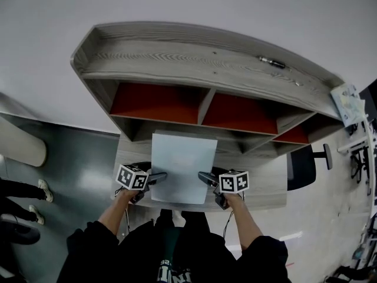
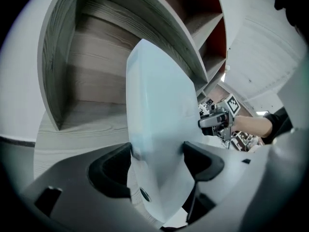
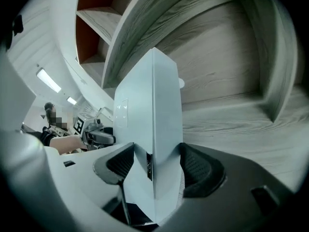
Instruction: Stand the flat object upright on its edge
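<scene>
White and faintly blue, the flat white box (image 1: 184,167) sits at the centre of the head view. It is held over the grey wood-grain desk (image 1: 262,188), just in front of the shelf unit (image 1: 206,69) with its red-backed compartments. The left gripper (image 1: 158,177) holds the box's left side and the right gripper (image 1: 206,178) its right side, both low on the box near the person.

In each gripper view the black fingers (image 2: 112,170) are clenched on the box across its thin dimension, one pad on each broad face (image 3: 200,170). Neither gripper has any gap between pad and box.

From above, the broad face is turned largely toward the head camera, so the box looks tilted or near flat, not yet set on edge. Whether its far edge touches the desk cannot be told.

This looks like the carry-and-rotate step, with a two-sided grip made and placement yet to come. The next move probably calls for both grippers to turn together until one narrow edge faces down. The box would then be lowered squarely onto bare desk and steadied before the grip is eased, since a box this thin may tip.
</scene>
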